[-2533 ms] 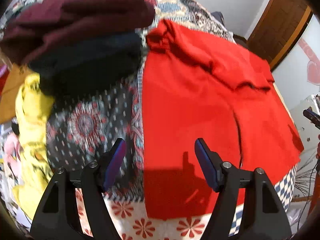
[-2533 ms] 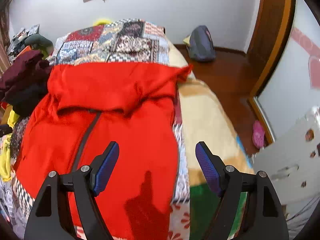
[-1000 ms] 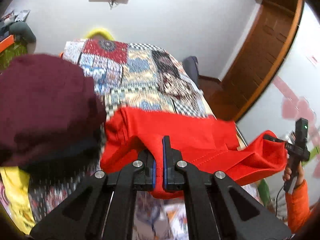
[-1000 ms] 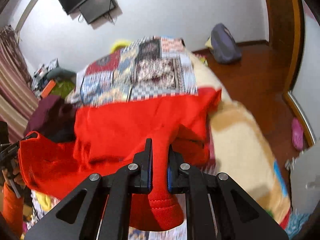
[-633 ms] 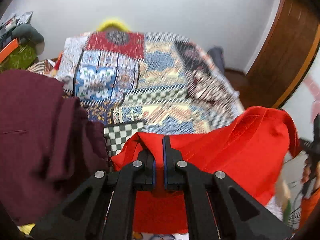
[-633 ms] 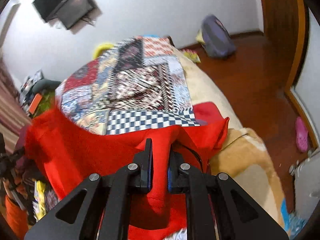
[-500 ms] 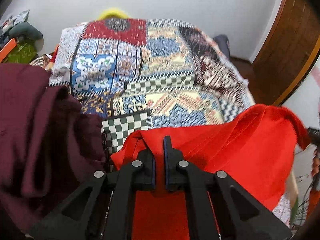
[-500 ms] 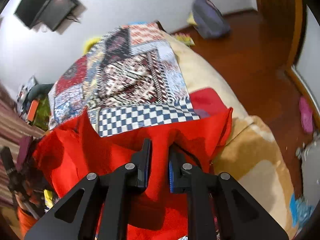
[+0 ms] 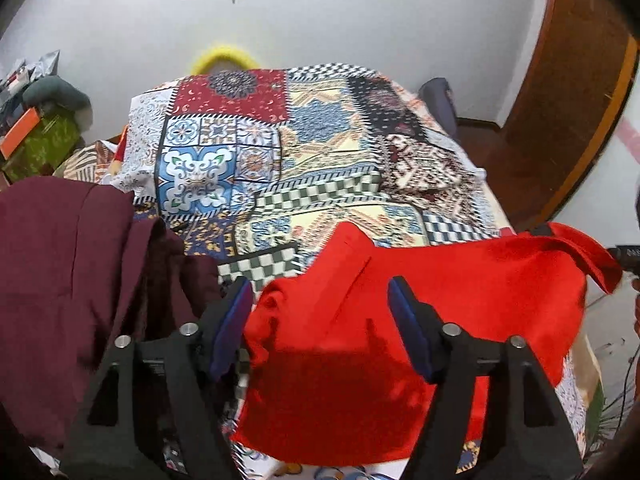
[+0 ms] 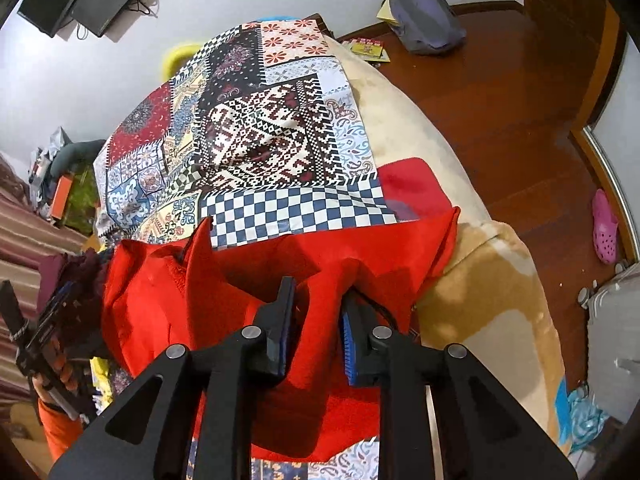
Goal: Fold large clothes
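Observation:
The red garment (image 9: 420,320) lies folded over on the patchwork bedspread (image 9: 320,152). My left gripper (image 9: 320,316) hovers over its left end. Its jaws are opening and stand wide, with the red cloth lying loose below and between them, touching neither pad. At the garment's (image 10: 224,292) right end my right gripper (image 10: 318,320) has its jaws opening slightly. A raised ridge of red cloth still fills the gap from pad to pad. A hand (image 10: 44,376) with an orange sleeve holds the left gripper (image 10: 60,300) at the left edge of the right wrist view.
A heap of maroon clothes (image 9: 72,280) lies just left of the left gripper. The bedspread (image 10: 260,128) stretches ahead towards the wall. Right of the bed are a beige blanket (image 10: 480,280), wooden floor, a grey backpack (image 10: 424,8) and a pink shoe (image 10: 604,220).
Both hands carried the red hem forward over the bed and lowered it. The left jaws sprang wide and let the cloth go. The right jaws parted a little.

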The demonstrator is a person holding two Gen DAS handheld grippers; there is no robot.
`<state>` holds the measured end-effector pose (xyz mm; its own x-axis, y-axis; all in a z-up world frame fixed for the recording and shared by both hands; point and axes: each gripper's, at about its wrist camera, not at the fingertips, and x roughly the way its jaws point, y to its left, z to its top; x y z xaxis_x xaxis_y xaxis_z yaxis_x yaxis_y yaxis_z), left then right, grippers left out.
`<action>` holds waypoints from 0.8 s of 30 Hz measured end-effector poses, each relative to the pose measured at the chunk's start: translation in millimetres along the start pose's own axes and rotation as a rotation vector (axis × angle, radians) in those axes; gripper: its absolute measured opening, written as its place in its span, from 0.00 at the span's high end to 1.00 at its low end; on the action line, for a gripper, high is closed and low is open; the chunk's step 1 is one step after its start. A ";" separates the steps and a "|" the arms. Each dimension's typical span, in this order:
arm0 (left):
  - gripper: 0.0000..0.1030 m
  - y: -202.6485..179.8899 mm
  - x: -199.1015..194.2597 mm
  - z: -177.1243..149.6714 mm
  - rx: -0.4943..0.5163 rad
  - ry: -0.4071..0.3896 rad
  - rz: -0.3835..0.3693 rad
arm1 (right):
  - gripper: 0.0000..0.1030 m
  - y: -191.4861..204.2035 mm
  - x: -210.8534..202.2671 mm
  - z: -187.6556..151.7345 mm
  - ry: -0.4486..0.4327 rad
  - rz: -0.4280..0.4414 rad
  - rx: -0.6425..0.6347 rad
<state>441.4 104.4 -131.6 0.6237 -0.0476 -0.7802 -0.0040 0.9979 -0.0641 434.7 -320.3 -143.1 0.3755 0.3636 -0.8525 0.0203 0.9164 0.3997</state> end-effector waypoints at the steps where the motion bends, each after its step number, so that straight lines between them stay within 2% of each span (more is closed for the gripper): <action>1: 0.28 -4.7 -0.1 -3.9 0.011 -0.002 -0.004 | 0.82 1.7 -0.5 -1.6 0.001 -0.007 -0.004; 2: 0.28 -10.1 2.7 -8.9 0.024 0.005 -0.009 | 0.82 3.6 -0.8 -3.0 0.002 -0.016 -0.011; 5: 0.28 -29.8 30.7 -32.1 0.075 0.091 -0.008 | 0.82 7.3 -0.3 -2.7 0.004 -0.035 -0.021; 10: 0.27 -42.4 85.4 -65.9 0.132 0.192 0.109 | 0.82 2.5 -11.6 1.6 0.011 -0.010 -0.013; 12: 0.27 -37.3 95.4 -70.5 0.102 0.194 0.111 | 0.81 -0.5 -18.3 2.9 0.007 -0.025 -0.018; 14: 0.26 -33.9 97.3 -70.0 0.079 0.190 0.104 | 0.72 -5.6 -35.1 6.7 -0.051 -0.102 -0.032; 16: 0.26 -31.5 98.6 -68.1 0.070 0.192 0.099 | 0.54 -13.8 -51.0 9.8 -0.102 -0.097 -0.010; 20: 0.26 -30.4 94.9 -66.4 0.068 0.184 0.105 | 0.52 -14.0 -63.5 4.8 -0.155 -0.135 -0.029; 24: 0.27 -25.6 85.9 -61.8 0.077 0.160 0.118 | 0.52 11.3 -39.6 -13.2 -0.130 -0.139 -0.130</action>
<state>446.8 72.0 -235.4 0.4908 0.0698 -0.8685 -0.0064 0.9970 0.0765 407.8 -322.1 -109.2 0.4940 0.2155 -0.8424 -0.0359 0.9730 0.2278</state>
